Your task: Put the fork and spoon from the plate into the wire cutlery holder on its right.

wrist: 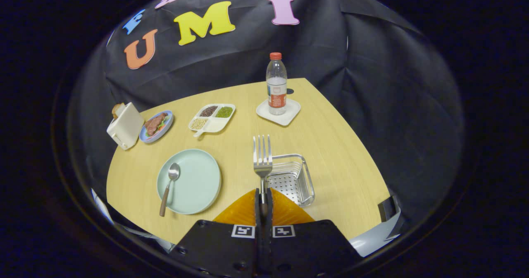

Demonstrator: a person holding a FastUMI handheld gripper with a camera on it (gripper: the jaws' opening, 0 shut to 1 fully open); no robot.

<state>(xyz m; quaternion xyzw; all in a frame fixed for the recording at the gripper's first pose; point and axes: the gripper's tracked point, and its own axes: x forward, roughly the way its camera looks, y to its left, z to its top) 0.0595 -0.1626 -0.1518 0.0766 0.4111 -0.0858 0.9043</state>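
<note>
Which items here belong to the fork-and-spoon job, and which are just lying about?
Job: silver metal fork clamped in the shut gripper; spoon on pale green round plate; wire cutlery holder.
Bystanders: clear water bottle, white toaster, white divided tray, blue food plate.

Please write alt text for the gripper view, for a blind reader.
The claw is shut on a fork, tines pointing ahead, beside the wire cutlery holder. A spoon lies on the pale green plate.
</note>
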